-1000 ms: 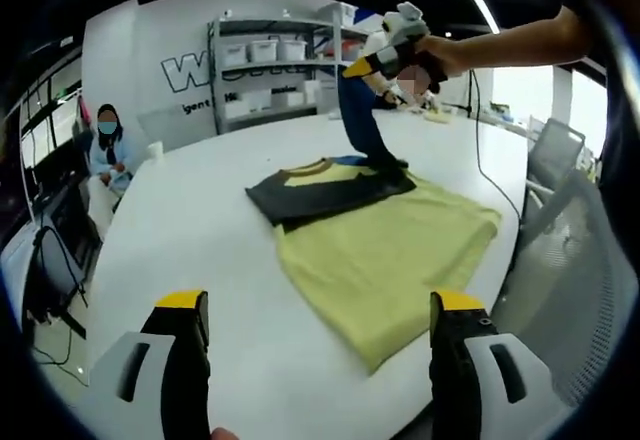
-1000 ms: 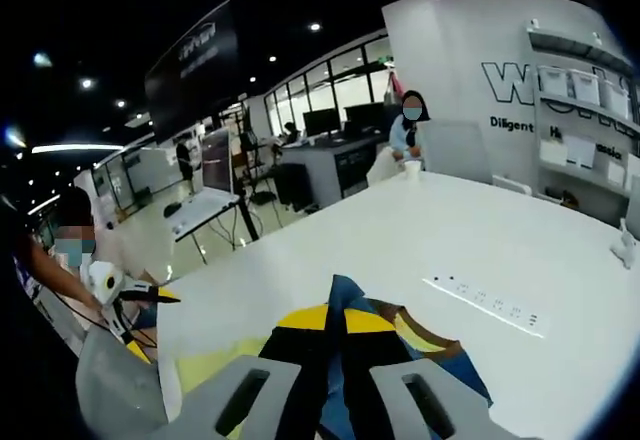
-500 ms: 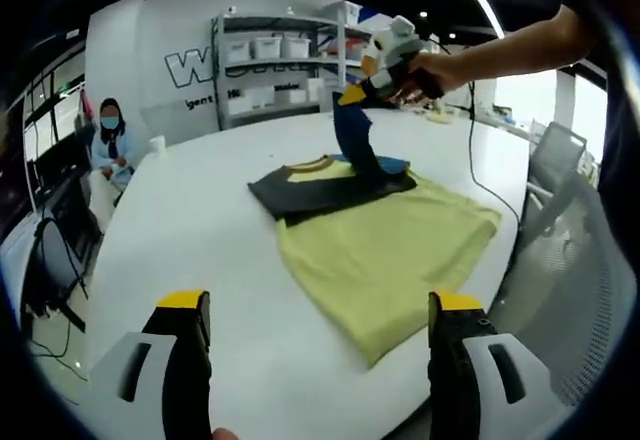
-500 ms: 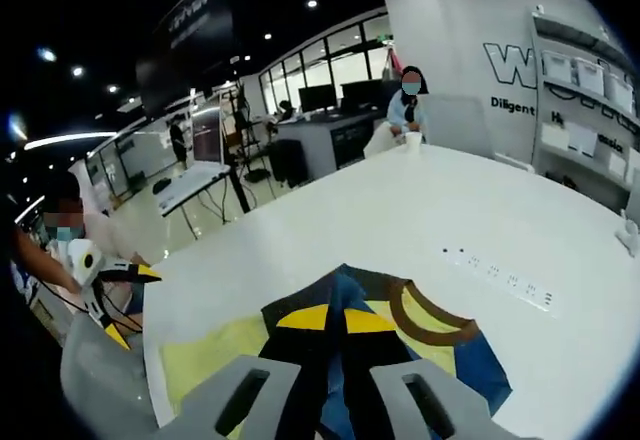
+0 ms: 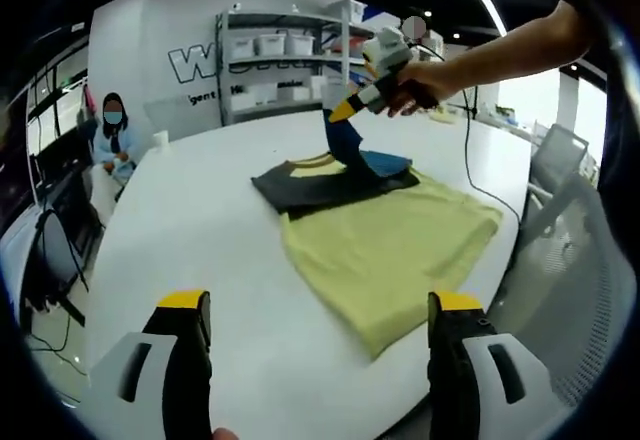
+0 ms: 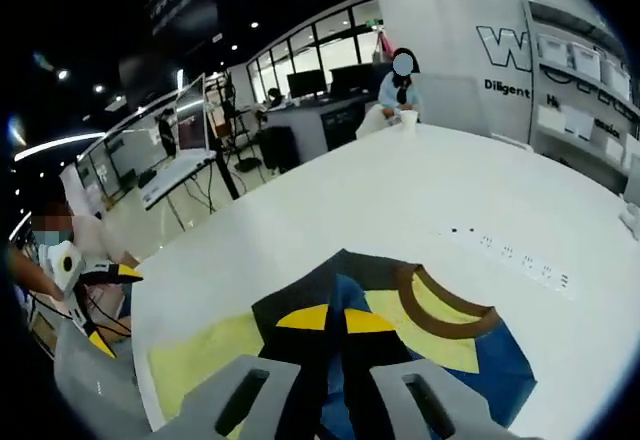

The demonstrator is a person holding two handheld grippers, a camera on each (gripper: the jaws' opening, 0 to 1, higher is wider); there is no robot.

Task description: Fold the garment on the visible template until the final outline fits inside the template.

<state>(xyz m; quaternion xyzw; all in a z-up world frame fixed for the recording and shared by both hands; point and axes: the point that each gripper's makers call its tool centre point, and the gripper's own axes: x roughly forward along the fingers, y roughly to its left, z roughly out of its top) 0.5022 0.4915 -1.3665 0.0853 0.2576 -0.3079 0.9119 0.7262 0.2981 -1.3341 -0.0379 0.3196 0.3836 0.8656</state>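
Yellow cloth of the garment (image 5: pixel 390 245) is spread flat on the white bench (image 5: pixel 200 230). Its blue part is lifted and pinched tight between the fingers of the right gripper (image 5: pixel 342 110). The left gripper (image 5: pixel 320 305) is held with fingers wide apart, holding nothing.

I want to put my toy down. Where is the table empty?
There is bare white table between the garment and the cup at the far edge, and more between the yellow template and the left gripper. It is crowded where the right gripper lifts the blue cloth.
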